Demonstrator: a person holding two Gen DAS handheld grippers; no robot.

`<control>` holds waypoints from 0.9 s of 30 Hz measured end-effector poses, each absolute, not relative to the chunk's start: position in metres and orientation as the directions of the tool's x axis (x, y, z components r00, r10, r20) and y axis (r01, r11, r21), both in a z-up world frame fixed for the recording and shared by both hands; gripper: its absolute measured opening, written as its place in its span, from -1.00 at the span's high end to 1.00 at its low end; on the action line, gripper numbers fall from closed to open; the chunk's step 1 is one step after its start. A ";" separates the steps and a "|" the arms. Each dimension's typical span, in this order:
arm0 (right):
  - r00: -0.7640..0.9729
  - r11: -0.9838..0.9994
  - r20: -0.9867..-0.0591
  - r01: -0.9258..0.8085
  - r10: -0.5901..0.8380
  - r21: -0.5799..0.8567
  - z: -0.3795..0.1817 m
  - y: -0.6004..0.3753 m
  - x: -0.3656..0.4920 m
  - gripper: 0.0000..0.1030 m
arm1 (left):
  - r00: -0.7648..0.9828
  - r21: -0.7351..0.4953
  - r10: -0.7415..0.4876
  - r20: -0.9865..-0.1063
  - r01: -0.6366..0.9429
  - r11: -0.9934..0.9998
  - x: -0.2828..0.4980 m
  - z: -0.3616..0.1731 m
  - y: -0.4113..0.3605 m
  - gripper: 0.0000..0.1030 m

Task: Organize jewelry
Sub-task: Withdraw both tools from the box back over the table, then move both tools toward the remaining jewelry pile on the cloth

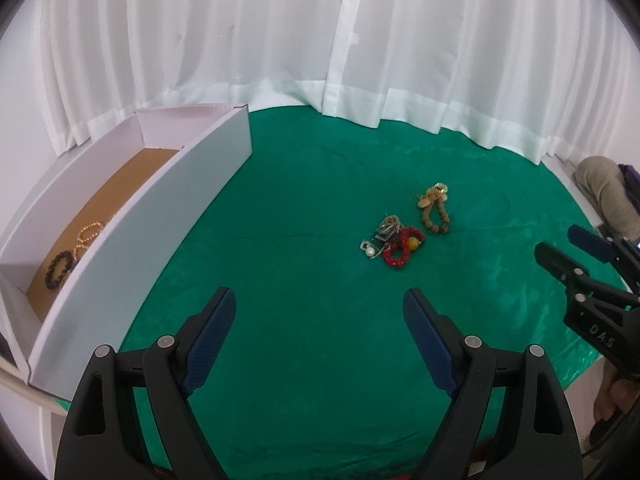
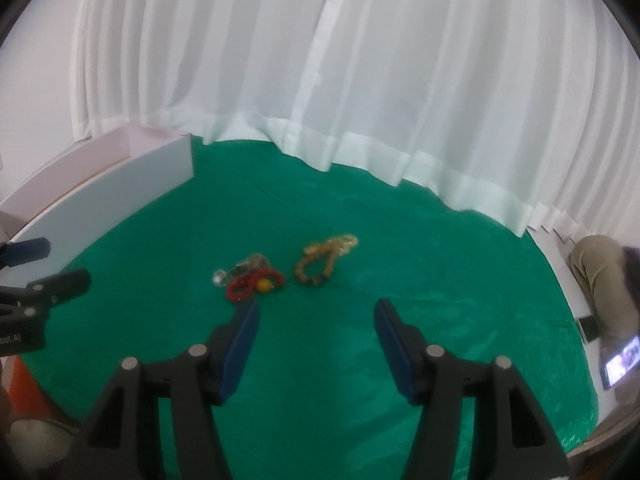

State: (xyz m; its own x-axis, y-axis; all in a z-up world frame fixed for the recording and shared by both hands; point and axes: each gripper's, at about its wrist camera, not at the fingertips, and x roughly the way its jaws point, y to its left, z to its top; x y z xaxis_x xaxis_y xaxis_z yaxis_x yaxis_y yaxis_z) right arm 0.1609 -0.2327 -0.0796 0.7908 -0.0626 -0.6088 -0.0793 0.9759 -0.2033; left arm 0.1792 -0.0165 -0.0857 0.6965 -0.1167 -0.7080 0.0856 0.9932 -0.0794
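Left tongs (image 1: 318, 312) nearest, spread wide over bare green counter (image 1: 304, 208), nothing between the blue pads. Right tongs (image 2: 316, 322) gaped about halfway, also empty, touching nothing. Red bead bracelet (image 1: 402, 248) sat at 1 o'clock from the left tongs, tangled against a silvery chain-and-pearl clump (image 1: 380, 238); brown bead bracelet (image 1: 436, 216) just beyond, with gold bits (image 1: 434, 196) on top. White box (image 1: 160, 216) off at 10 o'clock, already holding a few bracelets (image 1: 74, 252). Looked light, floppy, snag-prone; probably best pinched across one strand at the red loop's free outer edge, away from the chain.
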 end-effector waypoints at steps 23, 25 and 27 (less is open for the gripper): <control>0.726 0.991 -0.677 0.128 -0.121 -0.041 -0.146 -0.307 0.180 -0.18 | 0.656 -0.078 -0.116 -0.746 0.087 0.993 0.225 -0.173 -0.012 -0.73; 0.718 0.994 -0.690 0.105 -0.091 -0.021 -0.146 -0.302 0.180 -0.18 | 0.633 -0.109 -0.137 -0.762 0.082 0.991 0.220 -0.175 -0.007 -0.73; 0.711 0.996 -0.701 0.087 -0.062 0.000 -0.146 -0.298 0.183 -0.18 | 0.619 -0.129 -0.151 -0.771 0.080 0.988 0.216 -0.178 -0.005 -0.74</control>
State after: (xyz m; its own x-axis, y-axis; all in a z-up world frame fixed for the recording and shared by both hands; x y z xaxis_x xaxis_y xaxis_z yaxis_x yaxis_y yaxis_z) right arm 0.1830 -0.2981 -0.1458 0.7106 -0.0621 -0.7009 0.0870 0.9962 0.0000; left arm 0.2161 -0.0054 -0.1778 0.6192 -0.1513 -0.7706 0.0804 0.9883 -0.1294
